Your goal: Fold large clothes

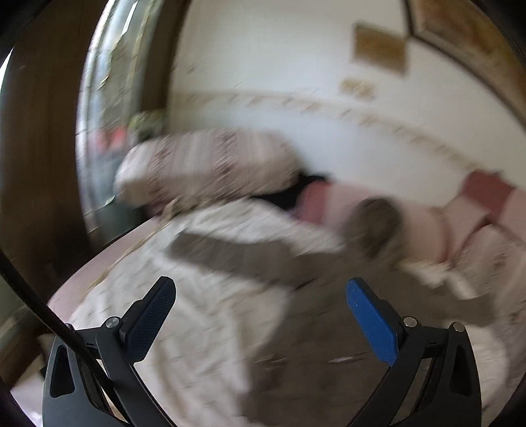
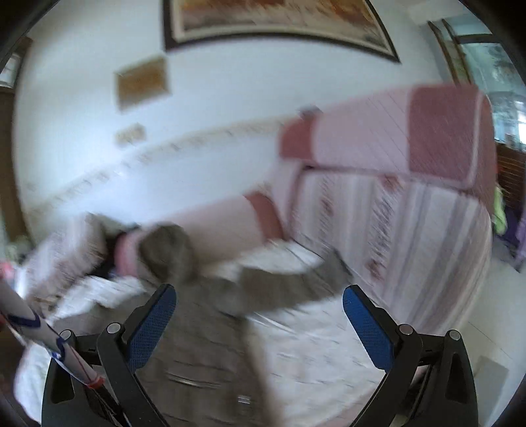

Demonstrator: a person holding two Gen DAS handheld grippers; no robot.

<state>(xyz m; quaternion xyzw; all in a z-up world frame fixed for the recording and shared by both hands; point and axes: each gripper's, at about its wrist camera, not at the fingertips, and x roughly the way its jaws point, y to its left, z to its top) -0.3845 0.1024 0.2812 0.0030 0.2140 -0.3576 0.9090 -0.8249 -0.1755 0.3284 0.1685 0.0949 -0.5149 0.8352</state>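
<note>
A grey hooded garment (image 1: 296,328) lies spread flat on a white patterned bedspread (image 1: 203,345), one sleeve reaching left and its hood (image 1: 374,226) toward the pillows. My left gripper (image 1: 259,289) hovers above its body, open, nothing between the blue pads. In the right wrist view the same grey garment (image 2: 210,335) lies below with a sleeve (image 2: 296,279) stretched right and the hood (image 2: 167,249) at the far end. My right gripper (image 2: 259,292) is open above it, holding nothing. Both views are motion-blurred.
Folded pink and striped quilts (image 2: 394,184) are stacked at the head of the bed on the right, and a patterned pillow (image 1: 203,167) lies at the left. A white wall with framed pictures (image 2: 276,19) stands behind. A window (image 1: 108,98) is at far left.
</note>
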